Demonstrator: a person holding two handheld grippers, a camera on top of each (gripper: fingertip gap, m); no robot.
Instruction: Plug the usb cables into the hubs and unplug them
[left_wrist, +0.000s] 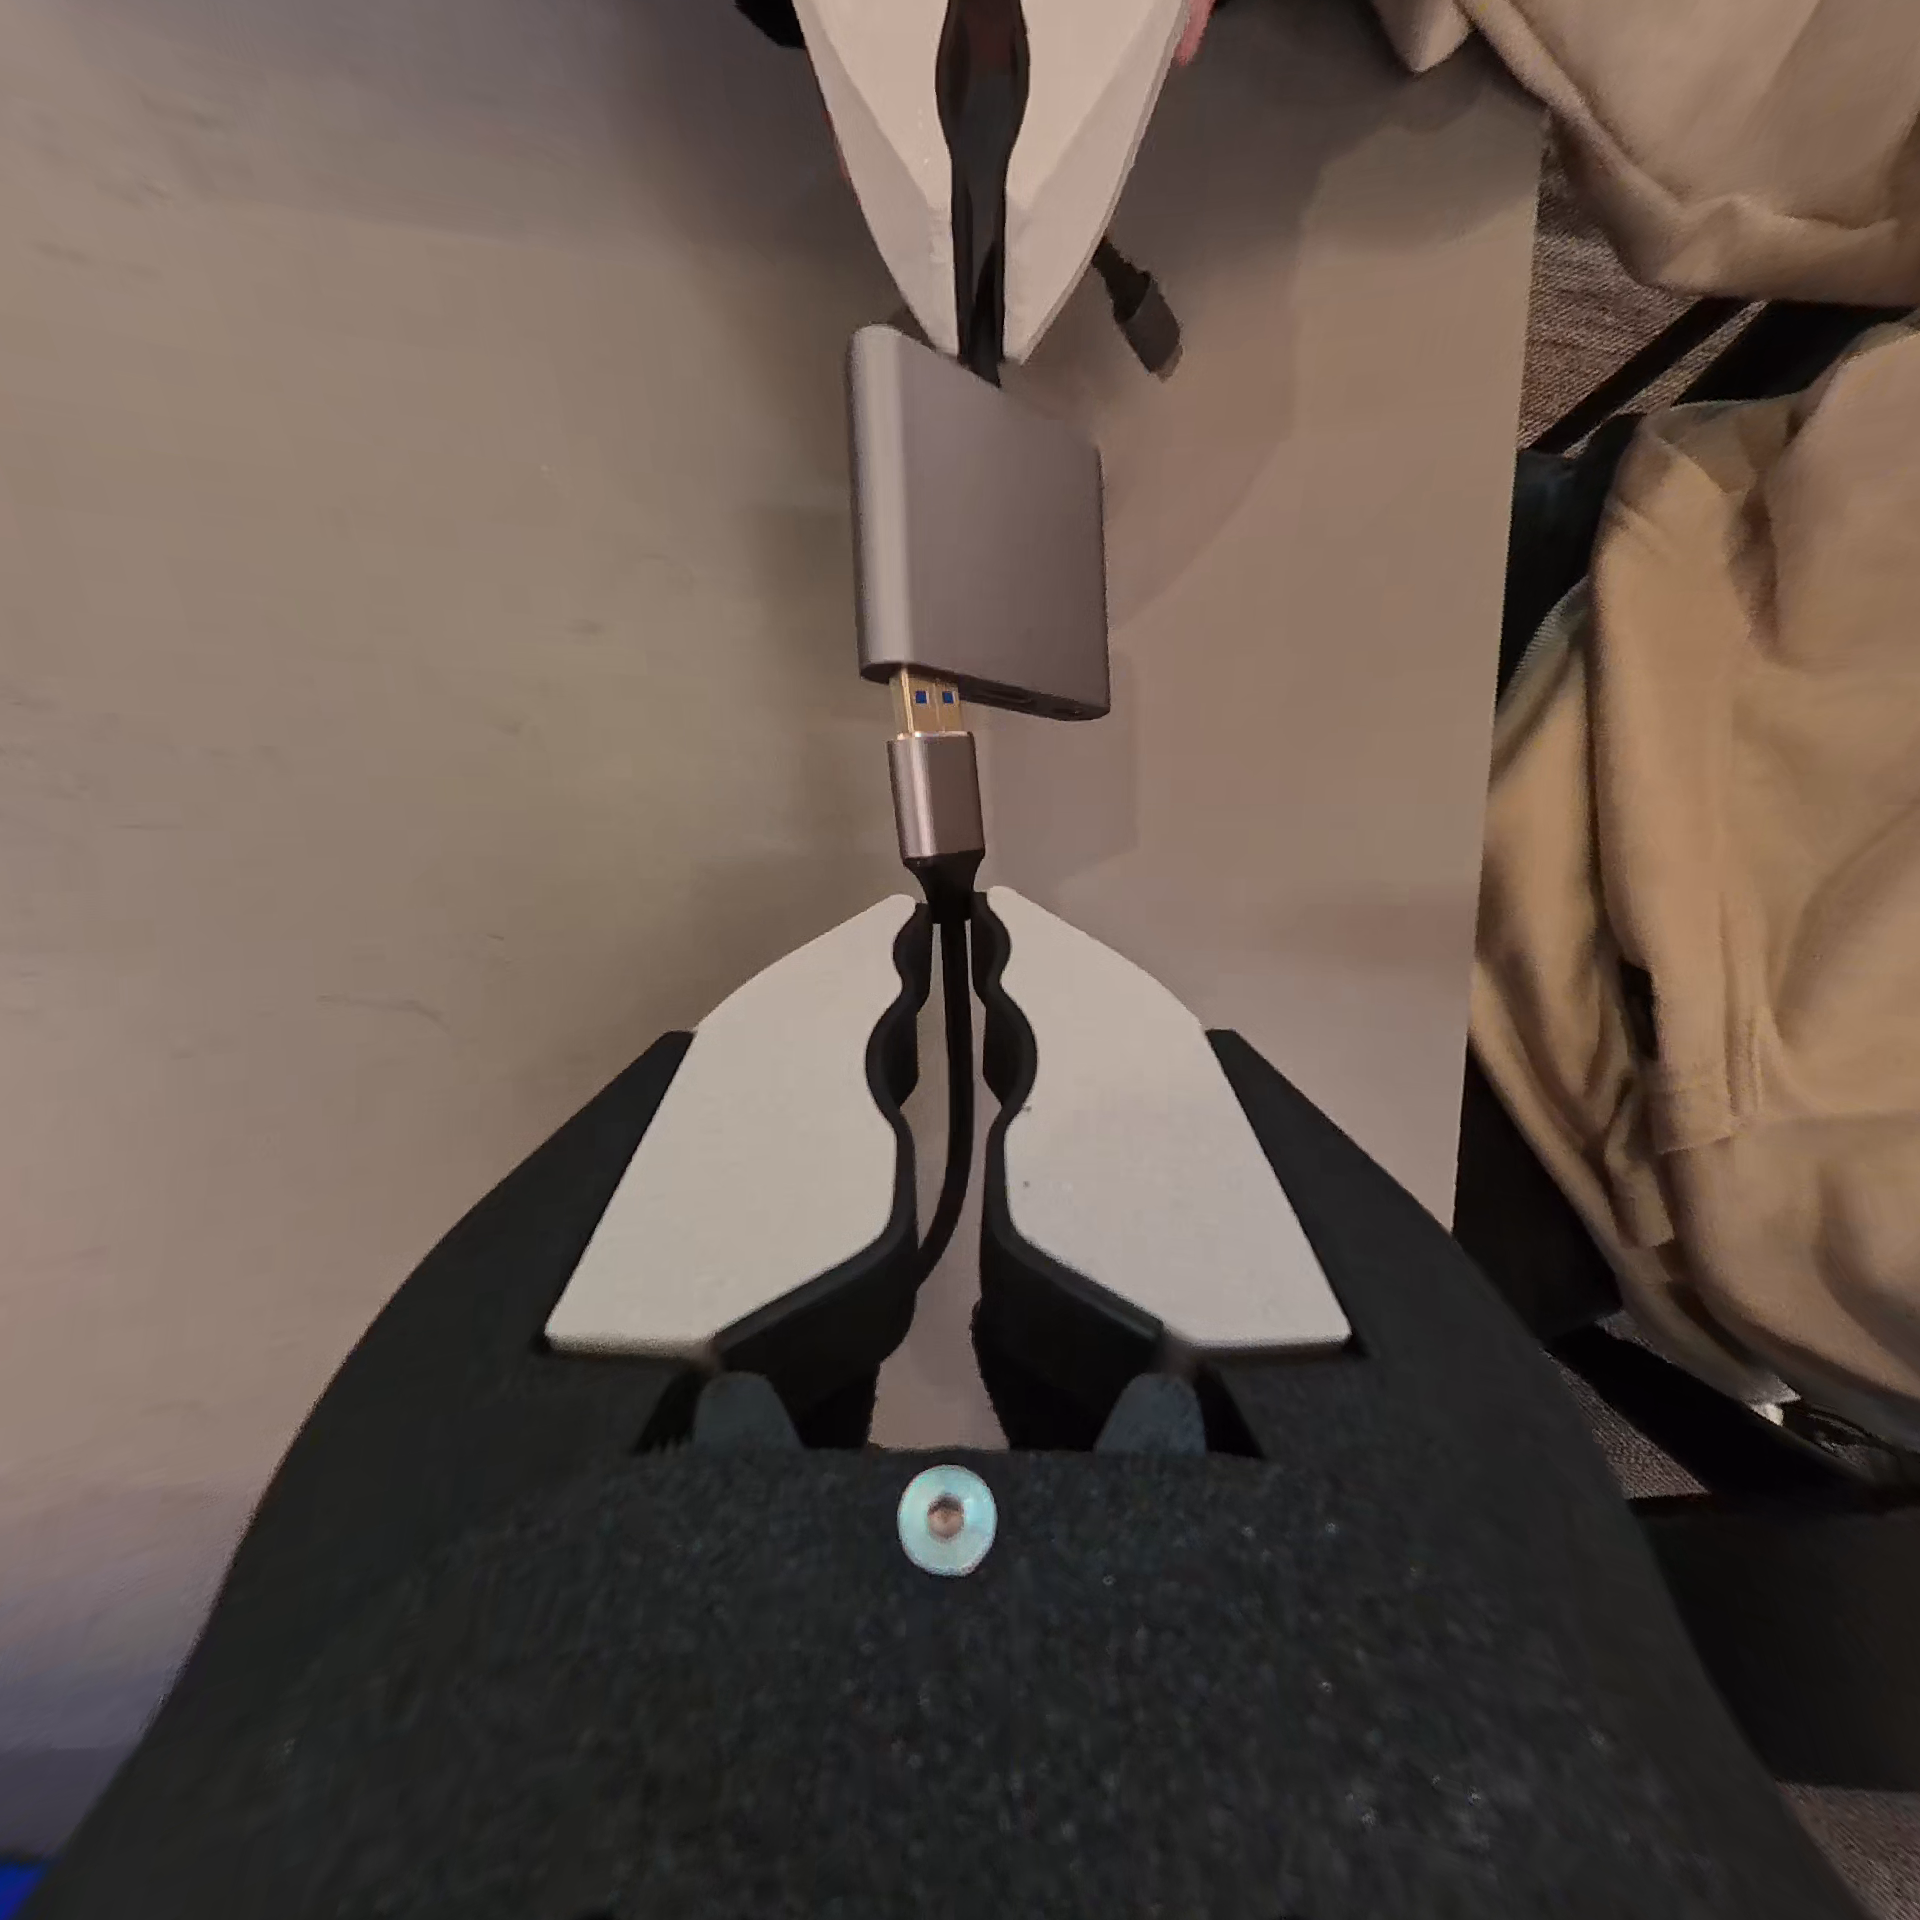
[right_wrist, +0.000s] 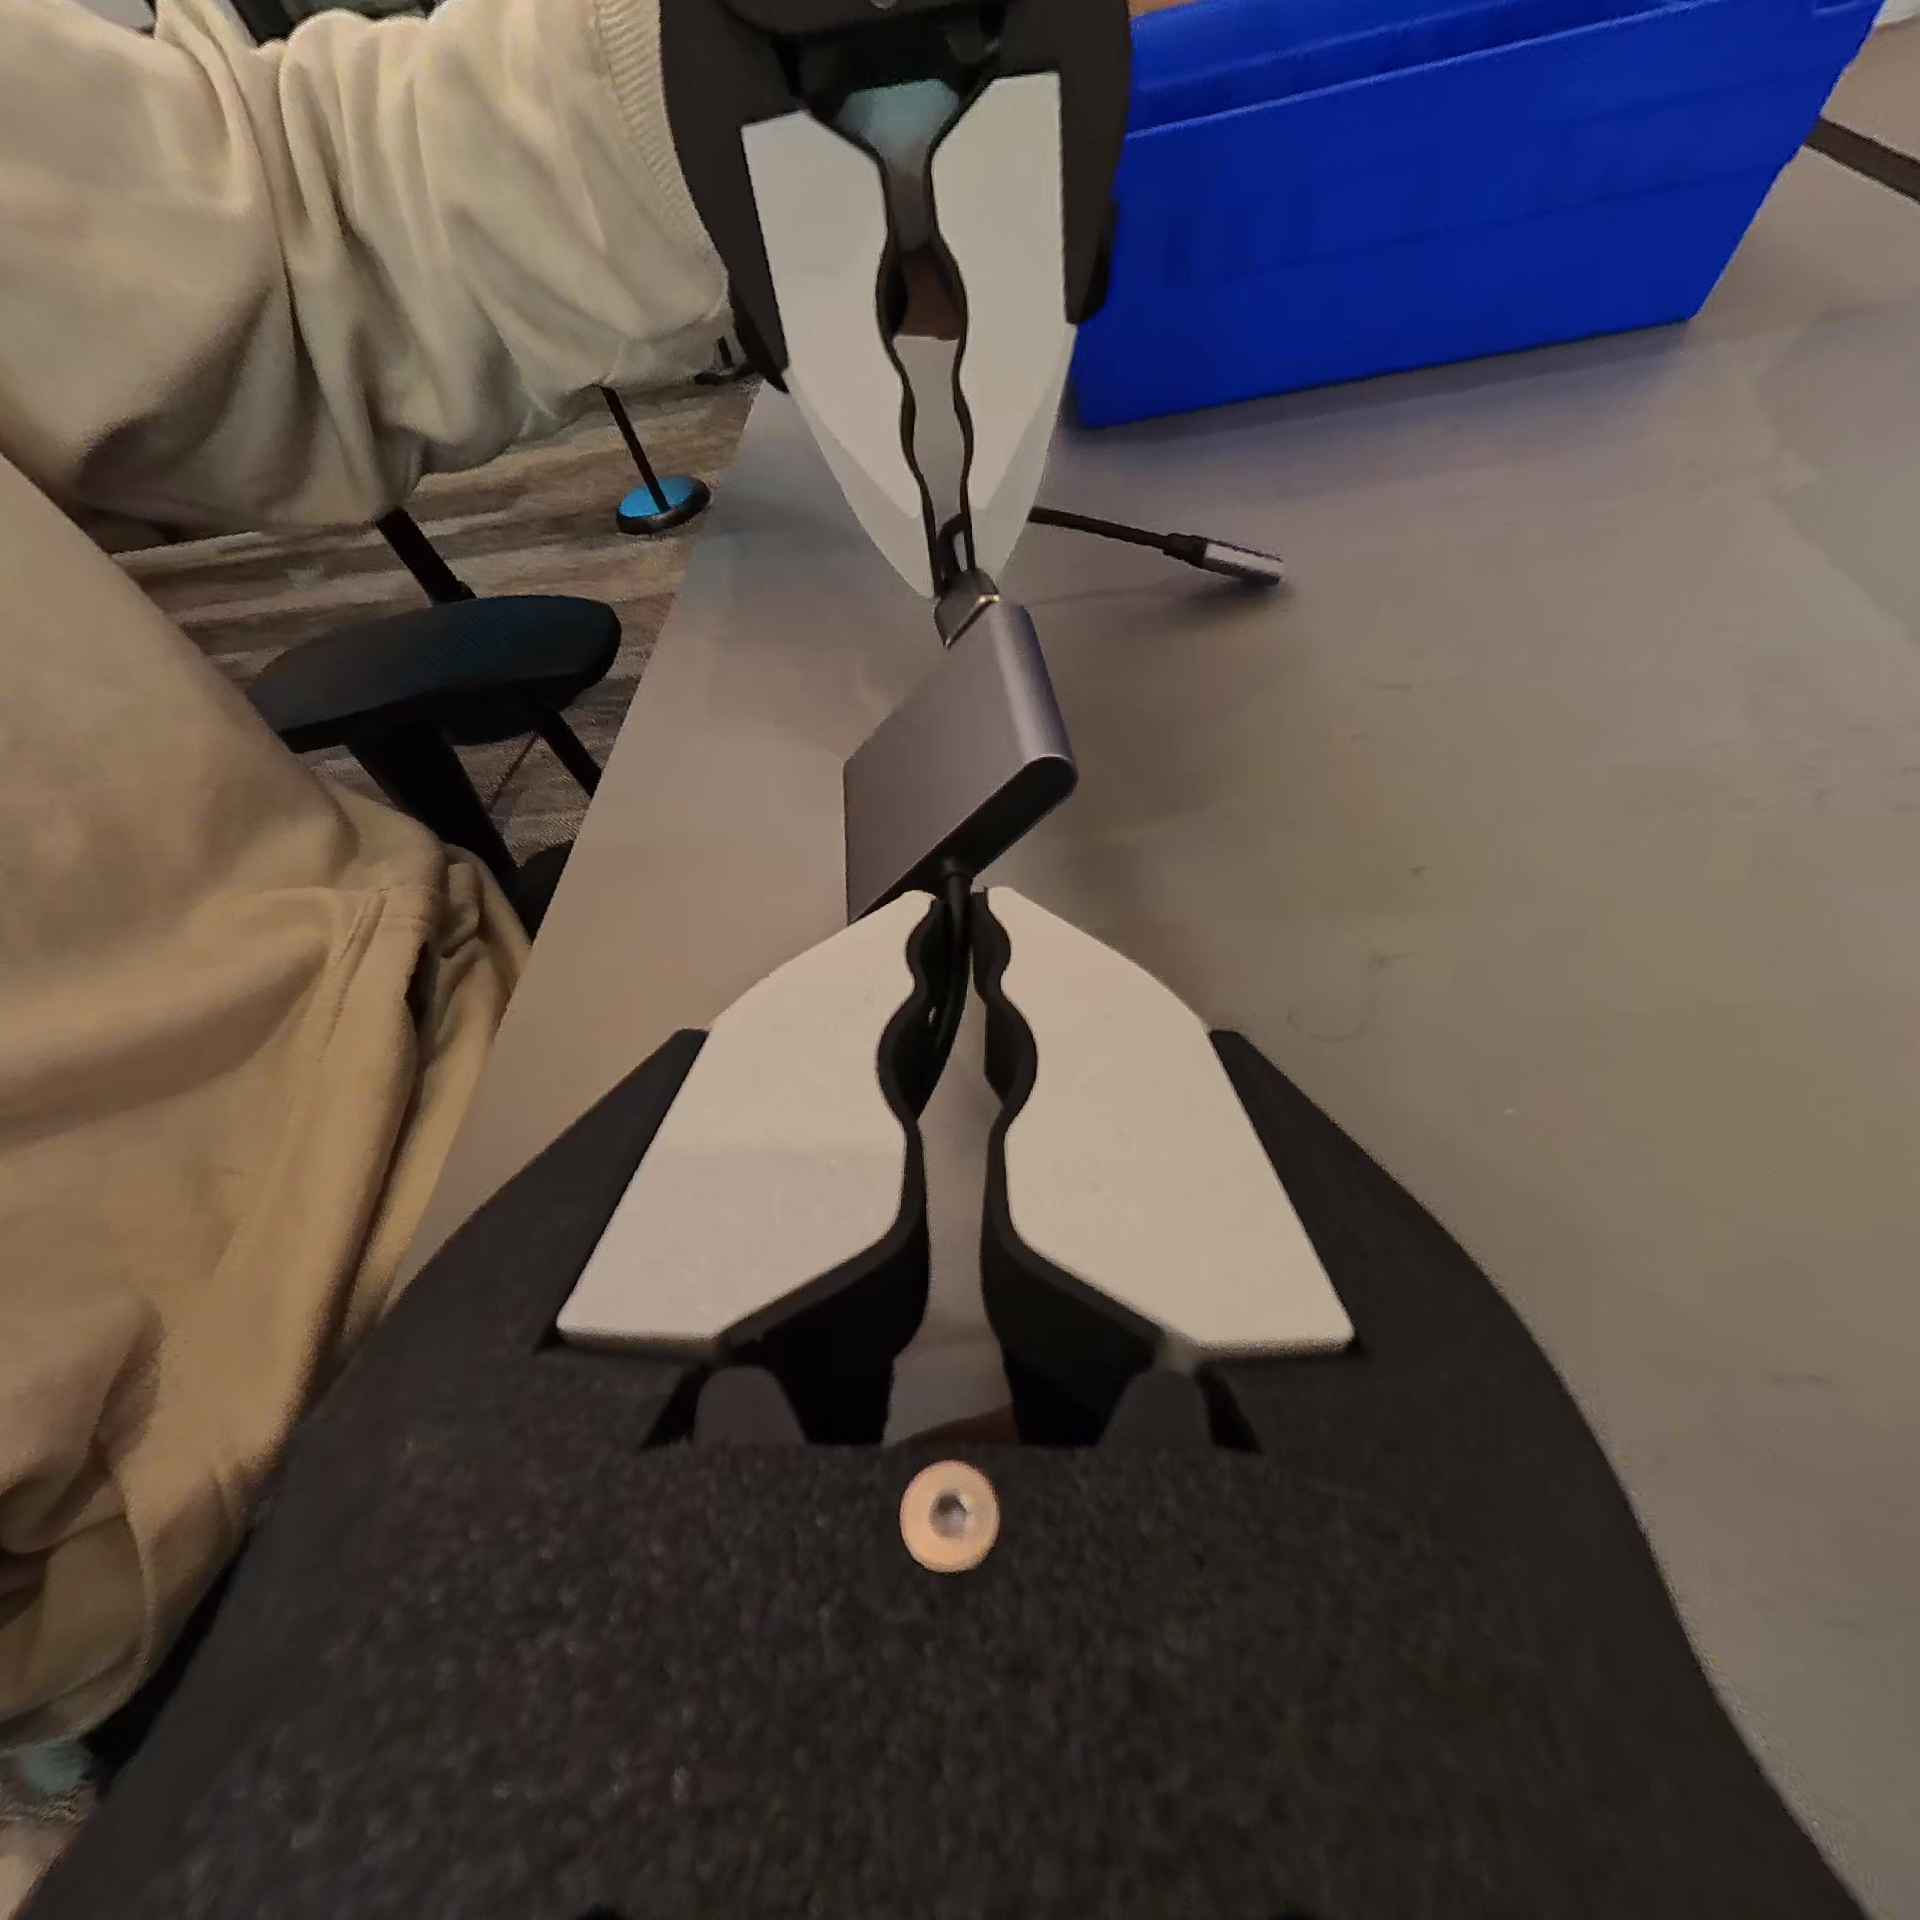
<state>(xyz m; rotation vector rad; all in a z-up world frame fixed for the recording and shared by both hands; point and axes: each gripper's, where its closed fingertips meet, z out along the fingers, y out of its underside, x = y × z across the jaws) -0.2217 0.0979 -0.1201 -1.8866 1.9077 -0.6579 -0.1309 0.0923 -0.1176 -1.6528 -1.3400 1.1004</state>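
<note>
A grey USB hub (left_wrist: 977, 530) hangs in the air between my two grippers, above the grey table (left_wrist: 416, 623). My left gripper (left_wrist: 951, 904) is shut on the black cable just behind a grey USB plug (left_wrist: 935, 800). The plug's gold metal tip sits partly inside the hub's leftmost port. My right gripper (right_wrist: 961, 904) is shut on the hub's own black cable, right behind the hub (right_wrist: 961, 758). It also shows in the left wrist view (left_wrist: 982, 353) at the top. The left gripper (right_wrist: 961, 566) and plug (right_wrist: 966, 613) show beyond the hub in the right wrist view.
A loose grey cable connector (right_wrist: 1231, 556) lies on the table beyond the hub. A blue plastic bin (right_wrist: 1455, 208) stands at the back right. The table's edge runs on the left, with a black chair armrest (right_wrist: 447, 665) and a person's beige sleeve (right_wrist: 312, 260) beside it. My right fingertips sit around 10 centimeters from my left ones.
</note>
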